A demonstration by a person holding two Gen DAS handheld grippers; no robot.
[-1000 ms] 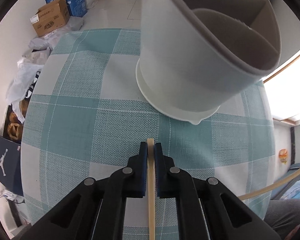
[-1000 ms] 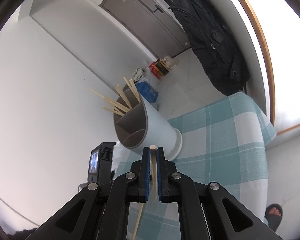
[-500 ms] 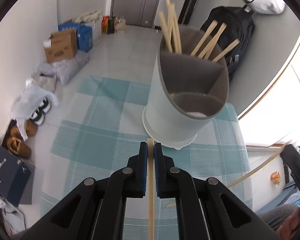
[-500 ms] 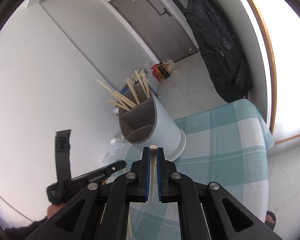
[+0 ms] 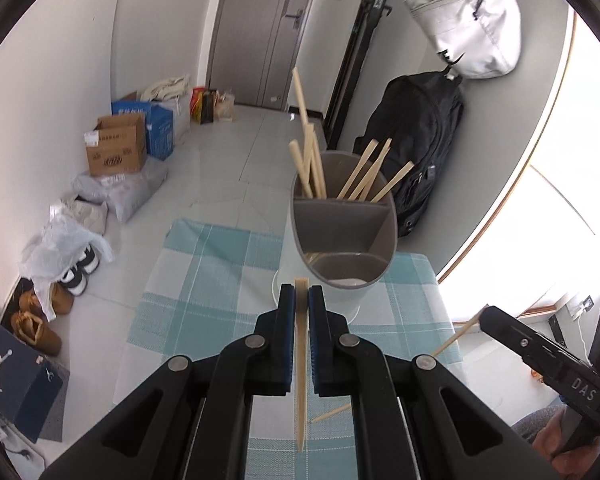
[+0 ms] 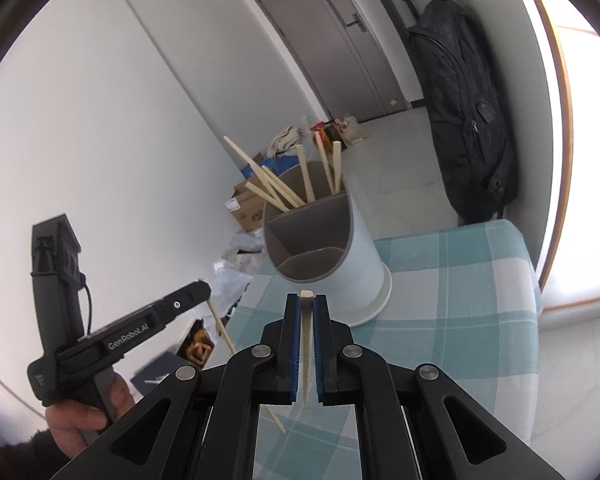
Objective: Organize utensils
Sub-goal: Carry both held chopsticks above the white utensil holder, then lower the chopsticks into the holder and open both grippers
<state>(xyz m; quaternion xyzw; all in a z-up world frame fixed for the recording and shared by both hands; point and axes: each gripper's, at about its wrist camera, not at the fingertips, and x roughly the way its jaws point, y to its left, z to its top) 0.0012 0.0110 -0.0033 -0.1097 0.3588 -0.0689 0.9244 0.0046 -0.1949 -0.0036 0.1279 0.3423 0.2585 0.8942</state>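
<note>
Left claw [image 5: 301, 300] clenched on a wooden chopstick [image 5: 300, 364], blunt end poking just past the blue pads, thin end trailing back below. Right claw [image 6: 307, 308] likewise clamped on a second chopstick [image 6: 306, 352]. Just ahead of both, upright on the teal checked tabletop [image 5: 204, 280], a white utensil holder [image 5: 342, 248] with grey divided compartments. Far compartments stuffed with more chopsticks [image 5: 312, 160], leaning outward; near compartment apparently bare. Seen beside the right claw: the left one [image 6: 198, 292] in a hand [image 6: 84, 412], chopstick angling down. Beyond the tabletop: black backpack [image 5: 416, 136], cardboard boxes [image 5: 116, 150], shoes on the floor.
</note>
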